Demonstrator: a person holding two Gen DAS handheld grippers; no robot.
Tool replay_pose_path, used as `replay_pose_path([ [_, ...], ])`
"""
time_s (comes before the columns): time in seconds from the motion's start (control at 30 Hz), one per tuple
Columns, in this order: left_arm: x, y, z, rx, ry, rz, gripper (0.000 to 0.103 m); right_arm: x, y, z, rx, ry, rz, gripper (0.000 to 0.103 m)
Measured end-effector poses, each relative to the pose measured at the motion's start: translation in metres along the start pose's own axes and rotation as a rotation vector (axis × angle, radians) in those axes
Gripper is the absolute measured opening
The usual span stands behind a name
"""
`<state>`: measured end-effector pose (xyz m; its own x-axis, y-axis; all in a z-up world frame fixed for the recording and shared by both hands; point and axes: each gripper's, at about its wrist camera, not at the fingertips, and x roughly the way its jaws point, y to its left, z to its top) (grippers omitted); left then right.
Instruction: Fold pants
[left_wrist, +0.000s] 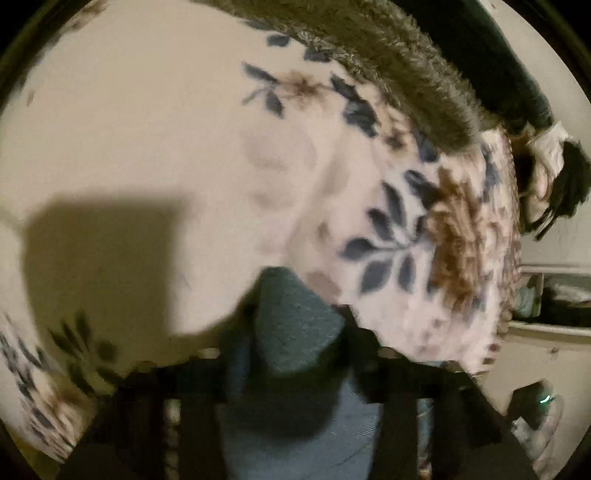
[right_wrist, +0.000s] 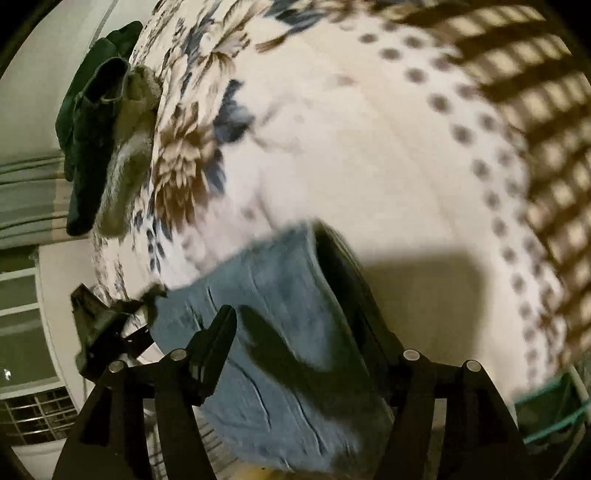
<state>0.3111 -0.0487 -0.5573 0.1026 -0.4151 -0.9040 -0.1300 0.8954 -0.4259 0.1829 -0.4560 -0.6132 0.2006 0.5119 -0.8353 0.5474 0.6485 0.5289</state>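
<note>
Nearest, the left gripper (left_wrist: 295, 354) is clamped on a bunched corner of the blue pants (right_wrist: 280, 332), which lie partly folded on the floral bedspread (left_wrist: 406, 206). The right gripper (right_wrist: 295, 339) has its jaws apart over the cloth, gripping nothing. At least 1 fold looks done; smoothing and a further fold probably remain. Farther off, dark clothes (right_wrist: 99, 122) sit at the bed's edge.

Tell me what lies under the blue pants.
The blue pants rest on a white floral bedspread. The bedspread shows all around them; the part directly beneath is covered, so anything there cannot be seen.
</note>
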Motion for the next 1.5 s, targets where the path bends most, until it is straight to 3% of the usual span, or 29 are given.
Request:
replay_pose_path([
  [0.1, -0.005, -0.001, -0.009, 0.065, -0.059, 0.023, 0.023, 0.012, -0.001, 0.01, 0.003, 0.008, 0.002, 0.067],
  [0.13, -0.01, 0.0, -0.012, 0.066, -0.087, 0.023, 0.021, 0.013, 0.001, 0.01, -0.004, -0.003, 0.034, 0.057],
  [0.17, -0.013, 0.001, -0.012, 0.06, -0.103, 0.023, 0.02, 0.015, 0.005, 0.008, -0.014, -0.012, 0.039, 0.035],
  [0.27, -0.025, 0.003, -0.016, 0.048, -0.153, 0.037, 0.019, 0.003, 0.02, -0.003, -0.078, -0.07, -0.013, 0.021],
  [0.33, -0.031, 0.007, -0.016, 0.038, -0.177, 0.047, 0.017, -0.001, 0.032, -0.007, -0.093, -0.09, -0.019, 0.02],
  [0.4, -0.037, 0.013, -0.012, 0.036, -0.199, 0.058, 0.008, -0.004, 0.033, -0.008, -0.09, -0.096, -0.014, 0.019],
  [0.5, -0.035, 0.026, 0.004, 0.003, -0.186, 0.059, 0.007, 0.005, 0.025, -0.005, -0.073, -0.081, -0.027, 0.019],
  [0.6, -0.04, 0.022, 0.011, 0.031, -0.157, 0.059, 0.008, 0.009, 0.016, 0.0, -0.064, -0.049, -0.001, 0.032],
  [0.67, -0.048, 0.021, 0.008, 0.024, -0.125, 0.048, 0.012, 0.007, 0.013, -0.001, -0.067, -0.021, 0.015, 0.061],
  [0.7, -0.053, 0.021, 0.005, 0.008, -0.114, 0.038, 0.019, 0.004, 0.012, -0.005, -0.076, -0.016, 0.026, 0.069],
  [0.73, -0.057, 0.022, 0.002, 0.001, -0.112, 0.026, 0.037, -0.002, 0.011, -0.013, -0.098, -0.015, 0.024, 0.083],
  [0.77, -0.062, 0.022, -0.004, -0.001, -0.109, 0.015, 0.068, -0.005, 0.009, -0.019, -0.113, -0.011, 0.021, 0.088],
  [0.83, -0.07, 0.025, -0.021, -0.007, -0.104, -0.044, 0.096, -0.011, 0.004, -0.04, -0.146, -0.015, -0.002, 0.089],
  [0.93, -0.072, 0.03, -0.054, 0.01, -0.092, -0.077, 0.097, -0.005, -0.014, -0.07, -0.161, 0.025, -0.007, 0.091],
  [1.13, -0.032, 0.048, -0.11, -0.026, 0.058, -0.09, 0.097, 0.034, -0.051, -0.106, -0.106, 0.112, 0.12, 0.091],
  [1.27, -0.017, 0.055, -0.124, -0.031, 0.091, -0.102, 0.097, 0.053, -0.052, -0.108, -0.081, 0.086, 0.216, 0.1],
  [1.37, -0.013, 0.059, -0.125, -0.046, 0.096, -0.132, 0.099, 0.054, -0.047, -0.107, -0.039, 0.089, 0.358, 0.098],
  [1.5, -0.009, 0.056, -0.122, -0.029, 0.103, -0.135, 0.102, 0.071, -0.04, -0.108, -0.076, 0.127, 0.331, 0.098],
])
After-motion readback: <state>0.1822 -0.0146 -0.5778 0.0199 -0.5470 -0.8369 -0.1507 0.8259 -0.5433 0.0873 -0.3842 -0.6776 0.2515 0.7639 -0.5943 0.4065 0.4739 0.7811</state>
